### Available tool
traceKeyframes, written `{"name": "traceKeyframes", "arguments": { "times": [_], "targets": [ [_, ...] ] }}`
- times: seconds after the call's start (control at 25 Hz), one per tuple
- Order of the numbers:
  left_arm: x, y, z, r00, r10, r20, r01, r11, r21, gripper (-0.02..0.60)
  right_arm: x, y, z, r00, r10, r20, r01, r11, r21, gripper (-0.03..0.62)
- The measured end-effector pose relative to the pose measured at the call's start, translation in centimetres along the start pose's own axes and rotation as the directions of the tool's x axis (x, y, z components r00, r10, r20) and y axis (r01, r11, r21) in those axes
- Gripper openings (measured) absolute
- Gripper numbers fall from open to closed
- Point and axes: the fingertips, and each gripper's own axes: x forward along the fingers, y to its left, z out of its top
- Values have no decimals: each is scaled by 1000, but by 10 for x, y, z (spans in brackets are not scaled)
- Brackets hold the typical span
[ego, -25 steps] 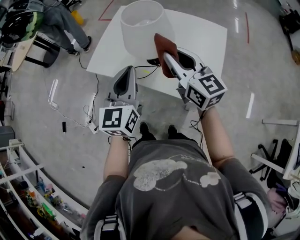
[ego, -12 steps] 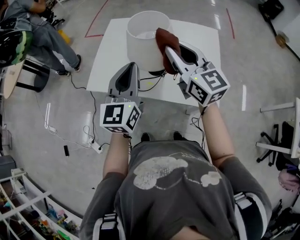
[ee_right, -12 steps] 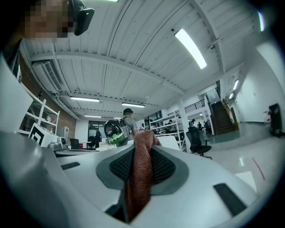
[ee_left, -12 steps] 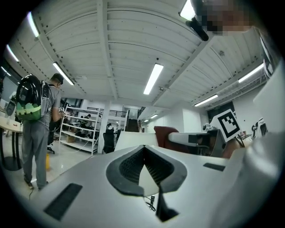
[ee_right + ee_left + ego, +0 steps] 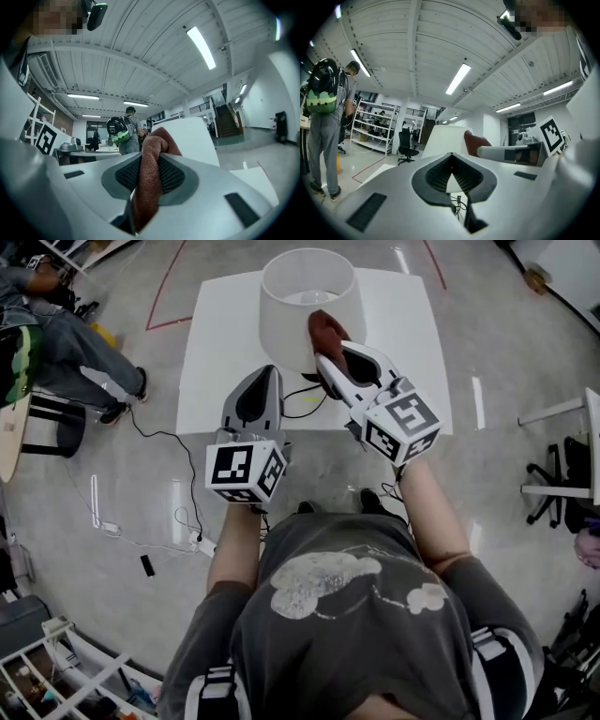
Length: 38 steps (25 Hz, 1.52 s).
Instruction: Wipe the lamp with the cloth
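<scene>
Bright ceiling strip lights (image 5: pixel 458 78), glare streaks on the floor (image 5: pixel 480 397), fisheye-bent edges.

Grey T-shirt (image 5: pixel 352 624); white left tool (image 5: pixel 266 371), right tool (image 5: pixel 323 362).

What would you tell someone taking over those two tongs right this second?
Right tongs: shut on the reddish cloth, held at the near side of the lamp shade. Contact looks likely, but I can't confirm it.
Left tongs: shut, empty, hovering over the near part of the white table, beside the lamp.
Done: the cloth is gripped and up at the shade. How much has been wiped can't be told.
Left: run the cloth round the shade, minding the black cable at its foot.
</scene>
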Motion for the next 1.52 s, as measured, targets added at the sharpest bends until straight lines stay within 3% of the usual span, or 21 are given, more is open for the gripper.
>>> {"name": "traceKeyframes", "arguments": {
  "times": [0.48, 0.76, 1.08, 1.28, 1.52],
  "targets": [
    [-18, 14, -47, 988, -106, -114, 101, 994, -50, 8, 6, 22, -95, 982, -91, -167, 109, 989, 100, 86],
    [-32, 17, -64, 983, -85, -165, 75, 995, -65, 8, 3, 33, -122, 972, -76, -221, 109, 984, 142, 86],
    [-27, 4, -50, 986, -11, -164, 12, 1000, 1, 8, -2, 48, -85, 987, 41, -157, -21, 992, 123, 86],
    [-23, -4, -23, 995, 32, -93, -28, 999, 46, 8, -11, 40, -46, 994, 79, -74, -73, 994, 81, 86],
    [-20, 30, 16, 999, 32, -17, -31, 997, 70, 8, 13, 49, 10, 995, 88, 42, -89, 995, 35, 86]
  ]
}}
